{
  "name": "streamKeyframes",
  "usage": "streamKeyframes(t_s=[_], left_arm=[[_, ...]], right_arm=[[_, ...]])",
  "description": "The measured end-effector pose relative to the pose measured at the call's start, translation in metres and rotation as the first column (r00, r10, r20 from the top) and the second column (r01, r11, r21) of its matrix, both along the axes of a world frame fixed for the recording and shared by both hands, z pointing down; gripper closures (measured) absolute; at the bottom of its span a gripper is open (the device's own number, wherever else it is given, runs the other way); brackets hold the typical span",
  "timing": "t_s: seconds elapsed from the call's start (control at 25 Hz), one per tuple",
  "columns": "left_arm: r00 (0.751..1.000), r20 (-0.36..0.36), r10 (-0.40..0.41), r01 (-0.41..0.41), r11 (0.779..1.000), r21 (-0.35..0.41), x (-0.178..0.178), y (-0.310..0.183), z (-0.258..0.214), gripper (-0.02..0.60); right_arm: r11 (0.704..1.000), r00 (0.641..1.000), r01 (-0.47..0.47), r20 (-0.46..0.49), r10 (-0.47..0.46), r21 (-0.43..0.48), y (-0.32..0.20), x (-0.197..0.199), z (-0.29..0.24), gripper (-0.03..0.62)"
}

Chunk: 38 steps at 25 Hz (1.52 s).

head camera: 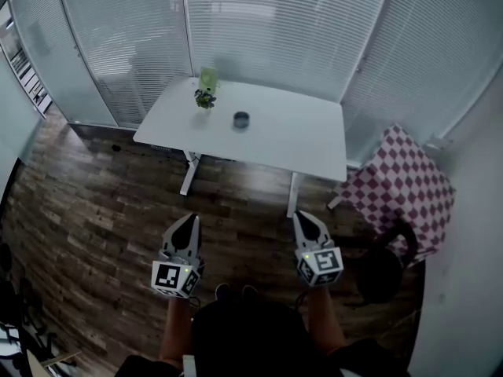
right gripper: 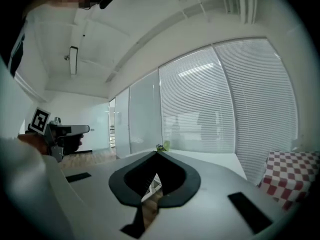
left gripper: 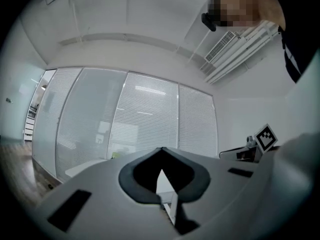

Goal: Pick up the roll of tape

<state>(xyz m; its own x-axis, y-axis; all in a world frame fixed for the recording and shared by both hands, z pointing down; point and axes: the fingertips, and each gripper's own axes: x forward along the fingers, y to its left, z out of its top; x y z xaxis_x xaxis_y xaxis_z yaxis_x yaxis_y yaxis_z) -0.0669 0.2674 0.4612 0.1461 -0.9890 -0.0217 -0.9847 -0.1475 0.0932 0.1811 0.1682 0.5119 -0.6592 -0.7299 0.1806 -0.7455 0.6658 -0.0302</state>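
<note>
Head view: the roll of tape (head camera: 240, 120) sits on the white table (head camera: 299, 136), just right of a small green plant (head camera: 206, 94) and well ahead of both grippers. The left gripper (head camera: 189, 220) and right gripper (head camera: 303, 217) hover side by side over the wood floor (head camera: 94, 210), with a checked cloth (head camera: 401, 183) off to the right.

Left gripper view: jaws pressed together, nothing between them, window blinds (left gripper: 145, 119) ahead.

Right gripper view: jaws together too, empty, tips towards the table; the tape can't be made out here.
</note>
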Motion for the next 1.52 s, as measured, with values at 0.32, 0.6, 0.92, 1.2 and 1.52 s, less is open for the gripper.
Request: streamKeyframes(t_s=[0.32,0.6,0.92,1.2,1.52], left_arm=[[1.000,0.007,0.007,-0.007,1.000,-0.004,0.023,0.009,0.003,0.575],[1.000,-0.001,-0.030,0.030,1.000,-0.009,0.019,0.012,0.006,0.575],[0.999,-0.010,-0.044,0.044,0.999,0.000,0.008,-0.002,0.010,0.575],[0.998,-0.053,-0.043,0.043,0.999,-0.002,-0.002,-0.030,0.023,0.575],[0.992,-0.123,-0.023,0.024,1.000,0.012,-0.024,-0.071,0.022,0.575]], right_arm=[[1.000,0.996,0.024,0.084,-0.023,-0.019,-0.002,0.014,0.003,0.586],[0.998,0.996,0.047,0.082,-0.043,-0.040,-0.002,0.015,0.013,0.586],[0.997,0.996,0.062,0.069,-0.059,-0.036,-0.018,0.004,0.010,0.586],[0.997,0.996,0.071,0.048,-0.070,-0.030,-0.039,-0.007,0.013,0.586],[0.998,0.997,0.068,0.037,-0.068,-0.016,-0.078,-0.028,0.015,0.586]])
